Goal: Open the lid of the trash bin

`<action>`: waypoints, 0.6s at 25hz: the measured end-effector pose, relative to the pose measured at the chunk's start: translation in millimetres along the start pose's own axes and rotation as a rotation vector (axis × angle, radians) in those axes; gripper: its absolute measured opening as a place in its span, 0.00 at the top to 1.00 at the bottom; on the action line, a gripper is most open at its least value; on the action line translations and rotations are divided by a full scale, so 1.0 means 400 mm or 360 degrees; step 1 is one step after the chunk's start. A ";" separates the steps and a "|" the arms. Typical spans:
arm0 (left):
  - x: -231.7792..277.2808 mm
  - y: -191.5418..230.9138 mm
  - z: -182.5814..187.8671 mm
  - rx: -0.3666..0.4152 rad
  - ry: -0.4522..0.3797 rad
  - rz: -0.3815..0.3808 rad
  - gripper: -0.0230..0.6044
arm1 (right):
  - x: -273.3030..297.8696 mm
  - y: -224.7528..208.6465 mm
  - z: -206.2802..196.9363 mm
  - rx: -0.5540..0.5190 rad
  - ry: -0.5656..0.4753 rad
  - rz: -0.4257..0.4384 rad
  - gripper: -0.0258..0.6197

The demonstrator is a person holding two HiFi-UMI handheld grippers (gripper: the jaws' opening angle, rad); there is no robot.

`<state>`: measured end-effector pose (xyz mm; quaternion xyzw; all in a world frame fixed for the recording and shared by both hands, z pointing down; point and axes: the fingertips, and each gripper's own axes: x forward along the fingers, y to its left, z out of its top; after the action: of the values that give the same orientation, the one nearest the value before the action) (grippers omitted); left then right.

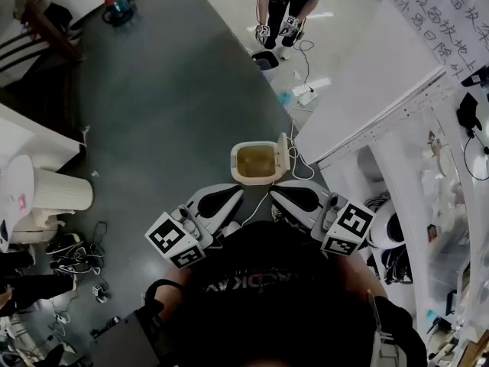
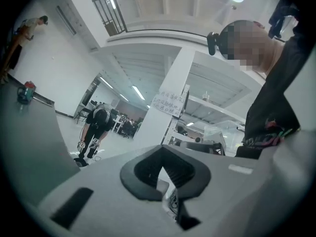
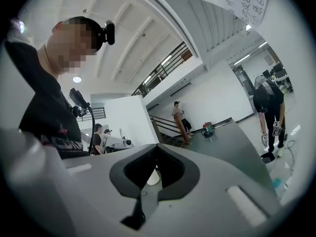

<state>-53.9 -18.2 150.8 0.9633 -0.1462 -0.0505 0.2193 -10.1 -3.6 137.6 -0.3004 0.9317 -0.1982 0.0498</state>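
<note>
Head view: trash bin (image 1: 235, 167) lid (image 1: 283, 152) up; left tongs (image 1: 238, 194), right tongs (image 1: 273, 193) closed, empty.

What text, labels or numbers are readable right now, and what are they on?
Large white paper sheet: handwritten Chinese characters, cropped and skewed, not reliably readable.
Black shirt: pale chest print, too dark to read.
Marker cubes: black-and-white square patterns, no words.
Cream plastic trash bin: no label visible.

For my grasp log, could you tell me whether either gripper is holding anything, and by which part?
Nothing is held: the left gripper and right gripper are both shut and empty, short of the trash bin.
</note>
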 end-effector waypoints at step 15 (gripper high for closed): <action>0.001 0.055 -0.037 -0.0207 0.0008 0.0068 0.96 | 0.014 -0.028 -0.032 0.0146 0.0012 0.0049 0.95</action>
<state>-56.8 -31.5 173.6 0.9438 -0.1626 -0.0527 0.2828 -11.3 -10.9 154.0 -0.2826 0.9263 -0.2411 0.0630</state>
